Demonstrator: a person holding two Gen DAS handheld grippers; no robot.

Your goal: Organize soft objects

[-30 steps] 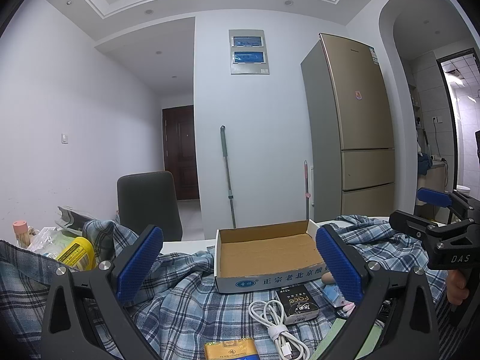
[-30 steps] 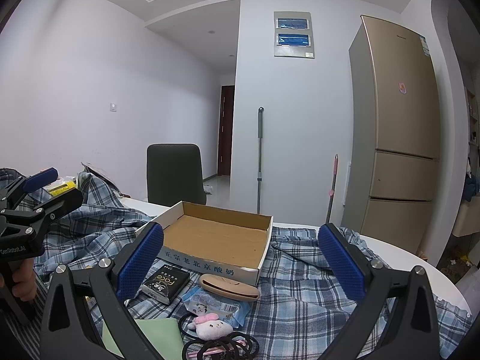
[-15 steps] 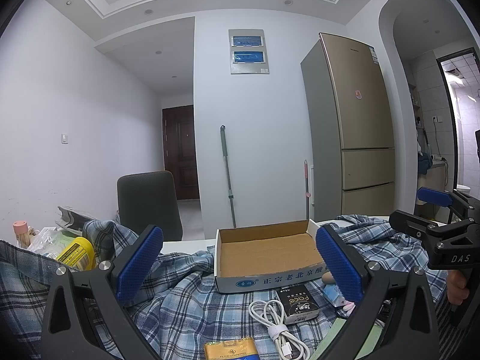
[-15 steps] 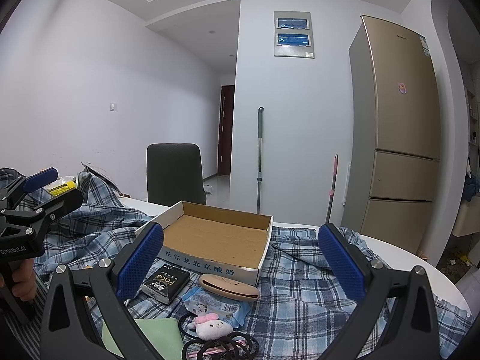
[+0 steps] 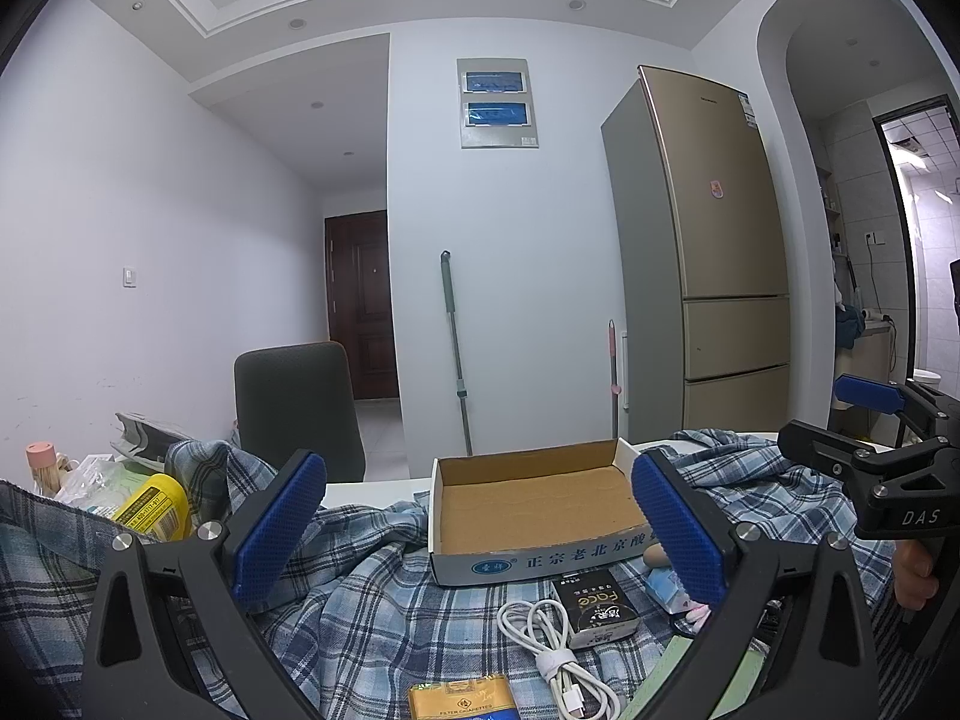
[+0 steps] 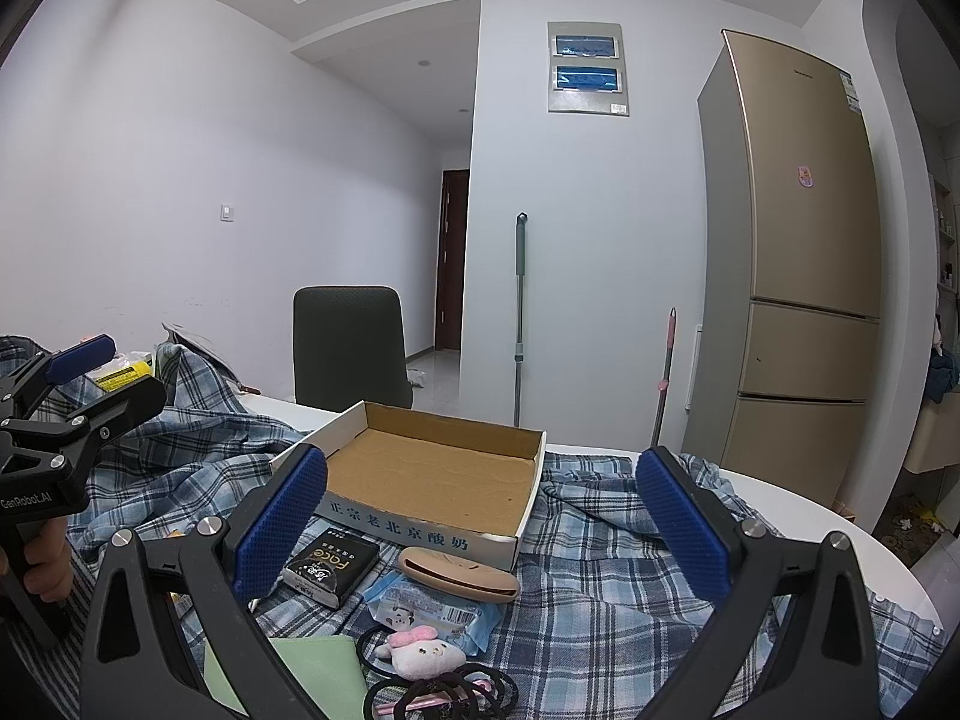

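An empty cardboard box [image 5: 534,495] [image 6: 432,474] sits on a blue plaid cloth [image 5: 384,612] [image 6: 600,576]. In front of it lie a small white plush toy with a pink bow [image 6: 423,654], black hair ties [image 6: 444,696], a blue tissue packet [image 6: 432,603], a beige case [image 6: 459,567], a black Face packet [image 5: 594,606] [image 6: 330,564], a white cable [image 5: 552,642] and a green sheet [image 6: 312,669]. My left gripper [image 5: 474,531] is open and empty above the cable. My right gripper [image 6: 480,522] is open and empty above the plush toy.
A yellow cigarette pack [image 5: 462,702] lies at the near edge. A yellow can [image 5: 150,507] and a bag stand at the left. A dark chair [image 5: 297,402], two mops and a fridge [image 5: 708,276] stand behind the white table [image 6: 798,510].
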